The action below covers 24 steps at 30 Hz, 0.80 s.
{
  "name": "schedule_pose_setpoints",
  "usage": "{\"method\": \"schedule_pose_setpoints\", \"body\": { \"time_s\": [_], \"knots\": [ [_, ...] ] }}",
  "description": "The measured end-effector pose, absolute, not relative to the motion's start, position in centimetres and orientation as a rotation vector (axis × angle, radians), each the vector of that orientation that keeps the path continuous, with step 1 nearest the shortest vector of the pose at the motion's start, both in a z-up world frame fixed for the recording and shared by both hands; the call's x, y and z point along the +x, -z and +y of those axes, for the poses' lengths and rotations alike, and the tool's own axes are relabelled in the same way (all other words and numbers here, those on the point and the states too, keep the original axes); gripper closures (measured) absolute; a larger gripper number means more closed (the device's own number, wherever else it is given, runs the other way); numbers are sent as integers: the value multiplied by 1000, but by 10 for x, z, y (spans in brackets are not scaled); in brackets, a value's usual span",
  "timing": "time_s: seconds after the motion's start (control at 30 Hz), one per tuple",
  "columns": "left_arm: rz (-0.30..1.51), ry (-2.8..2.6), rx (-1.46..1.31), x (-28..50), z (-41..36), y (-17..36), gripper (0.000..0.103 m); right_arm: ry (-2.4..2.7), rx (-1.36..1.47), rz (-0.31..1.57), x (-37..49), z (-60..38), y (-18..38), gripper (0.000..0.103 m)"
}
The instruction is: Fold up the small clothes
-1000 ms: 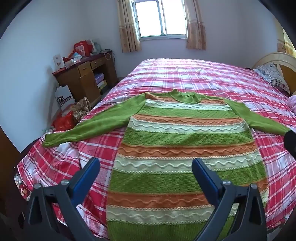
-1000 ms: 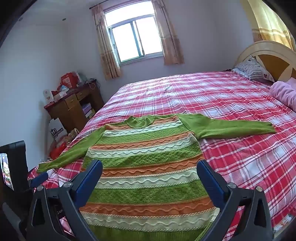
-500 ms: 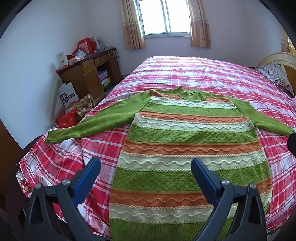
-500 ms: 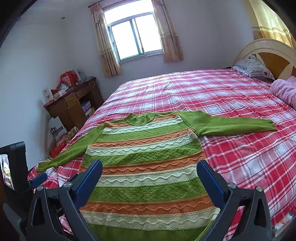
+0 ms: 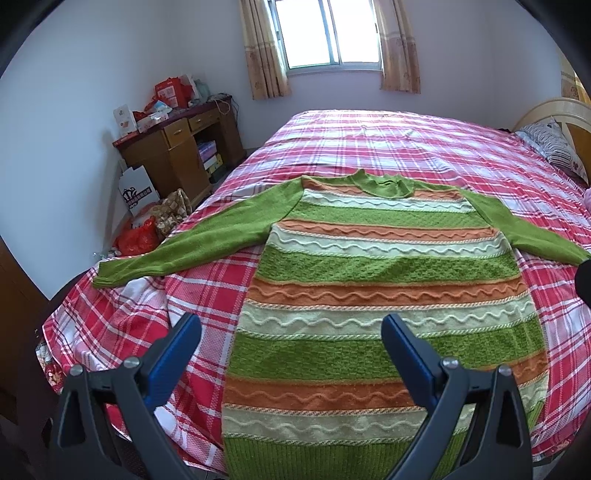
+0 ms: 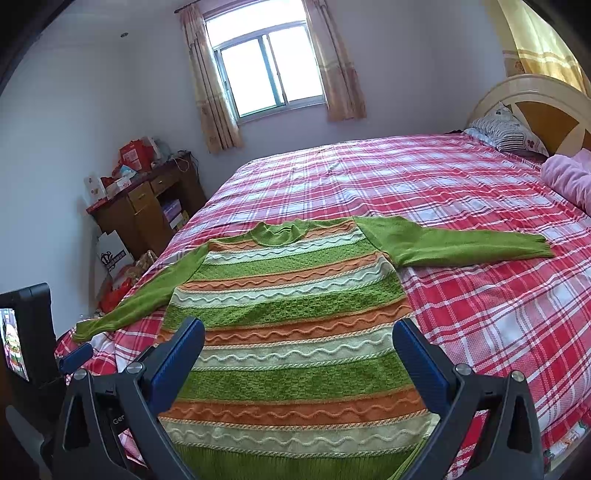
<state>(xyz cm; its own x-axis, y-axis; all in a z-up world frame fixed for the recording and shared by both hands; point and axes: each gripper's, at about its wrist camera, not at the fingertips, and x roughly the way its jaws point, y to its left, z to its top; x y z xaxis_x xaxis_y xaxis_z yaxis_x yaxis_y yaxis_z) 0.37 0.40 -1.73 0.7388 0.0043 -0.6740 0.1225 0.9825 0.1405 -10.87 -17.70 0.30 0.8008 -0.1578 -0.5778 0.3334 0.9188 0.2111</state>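
Spread flat, front up, on the red-and-white plaid bed cover: a knitted sweater banded in green, orange and cream, neck toward the window, ribbed green hem at the near edge of the bed. Both plain green sleeves stretched straight out to the sides; left sleeve cuff close to the bed's left edge, right sleeve cuff lying well out on the plaid, toward the pillow end.

Left gripper held above the hem end, blue-padded jaws spread wide, nothing between them, no contact with the knit. Right gripper likewise raised over the lower half of the sweater, jaws wide apart and empty.

Against the left wall, a brown wooden desk with drawers, red boxes and cartons piled on its surface. On the floor beside it, a white paper bag with a black print and a red plastic bag. At the head of the bed, a cream and orange headboard, a striped pillow and a folded pink blanket. Beige curtains on both sides of the window.
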Motion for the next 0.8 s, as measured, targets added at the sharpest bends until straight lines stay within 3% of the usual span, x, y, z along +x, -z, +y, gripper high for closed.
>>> {"method": "schedule_pose_setpoints", "body": {
  "time_s": [0.8],
  "knots": [
    [786, 75, 178, 15, -1, 30, 3, 275, 322, 624, -96, -181, 9, 1]
  ]
}}
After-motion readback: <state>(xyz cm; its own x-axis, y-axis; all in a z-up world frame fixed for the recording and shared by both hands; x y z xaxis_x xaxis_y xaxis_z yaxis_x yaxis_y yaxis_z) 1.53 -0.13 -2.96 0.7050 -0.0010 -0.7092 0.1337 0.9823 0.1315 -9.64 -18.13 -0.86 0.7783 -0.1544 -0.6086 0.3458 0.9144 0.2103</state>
